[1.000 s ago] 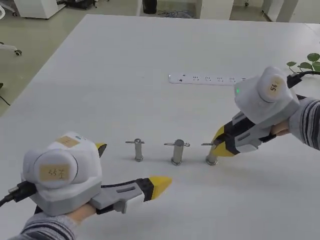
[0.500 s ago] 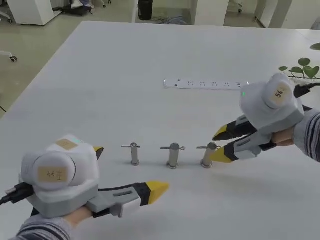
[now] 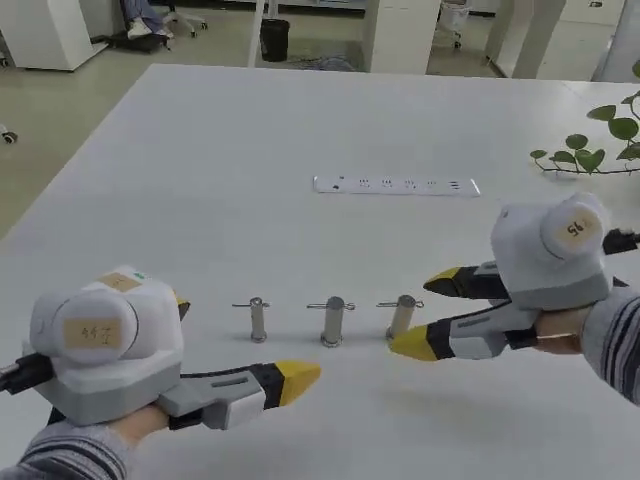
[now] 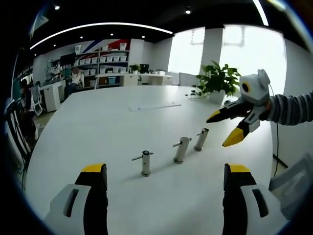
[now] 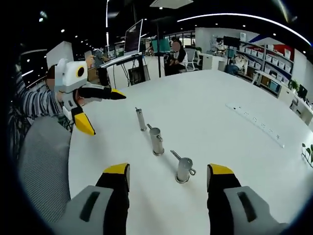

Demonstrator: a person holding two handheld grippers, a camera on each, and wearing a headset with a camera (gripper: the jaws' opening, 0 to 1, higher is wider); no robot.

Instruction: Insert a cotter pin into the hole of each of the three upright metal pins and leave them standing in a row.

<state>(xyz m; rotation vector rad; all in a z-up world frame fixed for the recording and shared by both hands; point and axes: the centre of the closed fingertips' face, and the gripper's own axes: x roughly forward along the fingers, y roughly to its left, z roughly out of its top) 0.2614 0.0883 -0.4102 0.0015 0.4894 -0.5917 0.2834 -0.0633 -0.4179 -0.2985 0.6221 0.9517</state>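
1. Three metal pins stood upright in a row on the white bench point(image 3: 250, 150): the left pin point(image 3: 258, 320), middle pin point(image 3: 332, 322) and right pin point(image 3: 401, 317). Each had a cotter pin point(image 3: 331, 305) lying crosswise through its head.
2. The right gripper point(image 3: 420, 311) was just right of the right pin, its fingers apart and holding nothing.
3. The left gripper point(image 4: 165, 171) hovered nearer, left of the row, its fingers wide apart and empty.
4. A power strip point(image 3: 397, 185) lay farther back, and a leafy plant point(image 3: 590, 150) stood at the far right.

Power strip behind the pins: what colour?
White; the long flat power strip shows best in the head view.
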